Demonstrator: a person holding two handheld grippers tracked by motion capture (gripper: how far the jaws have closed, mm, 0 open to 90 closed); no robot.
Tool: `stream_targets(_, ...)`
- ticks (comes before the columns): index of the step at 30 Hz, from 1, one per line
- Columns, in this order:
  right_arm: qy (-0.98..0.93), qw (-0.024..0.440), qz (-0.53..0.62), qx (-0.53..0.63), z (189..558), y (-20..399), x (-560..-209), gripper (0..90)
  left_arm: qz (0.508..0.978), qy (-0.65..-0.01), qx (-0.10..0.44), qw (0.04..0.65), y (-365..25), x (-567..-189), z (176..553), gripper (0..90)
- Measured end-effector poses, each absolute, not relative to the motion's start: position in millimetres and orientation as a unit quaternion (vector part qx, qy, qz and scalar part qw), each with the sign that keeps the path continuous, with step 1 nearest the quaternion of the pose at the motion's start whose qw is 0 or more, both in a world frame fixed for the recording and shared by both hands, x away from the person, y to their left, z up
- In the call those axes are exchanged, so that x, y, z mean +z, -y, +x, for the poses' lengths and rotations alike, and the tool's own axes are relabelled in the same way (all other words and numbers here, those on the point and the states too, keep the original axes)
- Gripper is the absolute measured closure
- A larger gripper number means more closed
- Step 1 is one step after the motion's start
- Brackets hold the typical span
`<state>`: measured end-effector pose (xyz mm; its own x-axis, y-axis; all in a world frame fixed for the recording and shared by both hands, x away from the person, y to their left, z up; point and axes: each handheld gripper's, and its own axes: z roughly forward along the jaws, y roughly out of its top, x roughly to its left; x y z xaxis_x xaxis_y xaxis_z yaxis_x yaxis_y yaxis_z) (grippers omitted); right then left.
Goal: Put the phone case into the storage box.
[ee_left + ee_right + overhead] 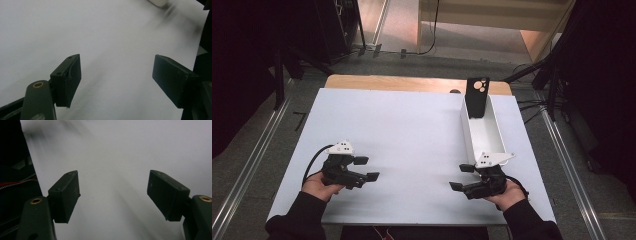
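High view: left gripper (367, 168) and right gripper (460, 177) both spread wide, nothing between jaws; black phone case (476, 96) stands in white box (484, 132), just beyond right jaws. Gripper views: 2 empty gaps over white table (112, 50)

We see a white table (402, 135), a white tray (499, 137), a black phone case (476, 97) and black grippers (367, 168) (462, 177).
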<state>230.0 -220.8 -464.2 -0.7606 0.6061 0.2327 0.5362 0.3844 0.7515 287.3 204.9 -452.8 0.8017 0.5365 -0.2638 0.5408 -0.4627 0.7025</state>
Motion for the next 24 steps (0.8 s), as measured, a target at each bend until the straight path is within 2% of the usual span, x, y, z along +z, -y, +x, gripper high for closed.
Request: stream_targets(24,-0.832,0.052,0.359,0.421,219.6,244.9,-480.9,24.6,0.857,-0.311,-0.010,0.410,-203.4,-454.1,282.5,23.1)
